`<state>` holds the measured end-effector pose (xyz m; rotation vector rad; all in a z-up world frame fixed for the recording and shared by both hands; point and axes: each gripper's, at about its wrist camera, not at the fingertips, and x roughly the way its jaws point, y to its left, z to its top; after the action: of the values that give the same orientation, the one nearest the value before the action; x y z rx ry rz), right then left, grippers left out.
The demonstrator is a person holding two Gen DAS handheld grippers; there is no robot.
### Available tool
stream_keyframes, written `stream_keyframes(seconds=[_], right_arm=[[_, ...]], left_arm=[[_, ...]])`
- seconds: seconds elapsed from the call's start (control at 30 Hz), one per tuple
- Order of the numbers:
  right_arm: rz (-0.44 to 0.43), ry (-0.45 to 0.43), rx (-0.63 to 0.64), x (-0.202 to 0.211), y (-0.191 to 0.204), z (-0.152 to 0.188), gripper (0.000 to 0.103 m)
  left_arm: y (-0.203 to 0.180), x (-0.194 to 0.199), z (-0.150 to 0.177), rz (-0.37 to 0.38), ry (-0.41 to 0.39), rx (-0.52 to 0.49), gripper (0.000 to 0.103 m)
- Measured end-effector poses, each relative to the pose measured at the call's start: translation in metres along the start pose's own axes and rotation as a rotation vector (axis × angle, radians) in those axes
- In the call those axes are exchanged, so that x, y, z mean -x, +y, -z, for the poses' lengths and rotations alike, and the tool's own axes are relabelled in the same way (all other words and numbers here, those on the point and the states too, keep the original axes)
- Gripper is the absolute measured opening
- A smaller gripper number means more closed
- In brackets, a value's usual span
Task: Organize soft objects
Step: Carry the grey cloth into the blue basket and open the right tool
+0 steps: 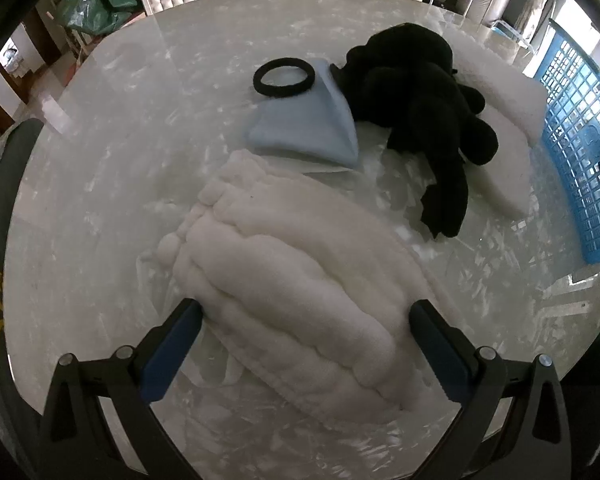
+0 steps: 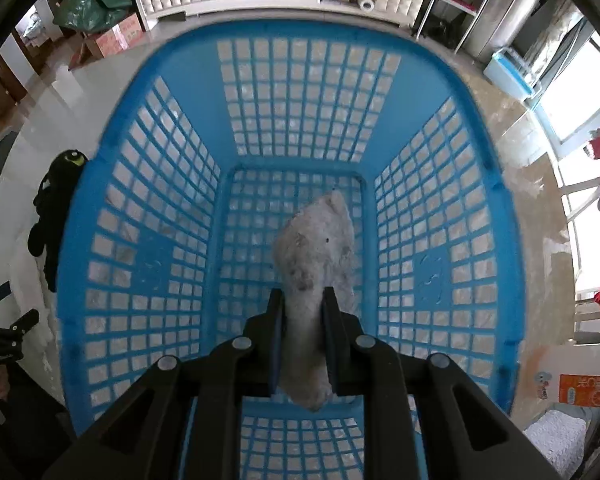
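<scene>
Gripping grey plush (image 2: 314,248), right hand-held gripper (image 2: 303,308) inside basket (image 2: 496,208); left hand-held gripper (image 1: 305,316) open

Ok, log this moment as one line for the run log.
right claw: shut on grey plush, over blue basket | left claw: open, straddling white fluffy cloth | black plush: on table

Blue basket (image 2: 496,208), black plush (image 1: 416,92)

left tool (image 1: 306,310) pointing steeply downward, jaws spread wide, nothing pinched | right tool (image 2: 303,300) also pointing steeply downward, jaws nearly together, clamping a grey fuzzy piece (image 2: 314,248)
</scene>
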<state>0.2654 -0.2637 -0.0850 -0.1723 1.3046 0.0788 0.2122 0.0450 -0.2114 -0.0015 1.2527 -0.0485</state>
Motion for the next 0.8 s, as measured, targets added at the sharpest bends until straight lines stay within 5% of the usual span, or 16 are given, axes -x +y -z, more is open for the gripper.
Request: stream_keyframes(seconds=[0.3,0.47,0.63,0.8], right_arm=[[-0.015,0.063,0.024,-0.013,0.007,0.001,0.024],[-0.022,0.072,0.039,-0.017,0.022,0.01,0.044],[0.002,0.062,0.031,-0.012,0.022,0.014,0.074],[-0.016,0.02,0.003,-0.001,0.011,0.024,0.082]], left_arm=[[0.003,-0.005,-0.004,0.006,0.018,0.006,0.103],[0.003,-0.005,-0.004,0.005,0.003,-0.009,0.103],[0.003,-0.005,-0.003,0.008,0.001,-0.009,0.102],[0.003,-0.001,0.003,0.018,-0.026,-0.02,0.091]])
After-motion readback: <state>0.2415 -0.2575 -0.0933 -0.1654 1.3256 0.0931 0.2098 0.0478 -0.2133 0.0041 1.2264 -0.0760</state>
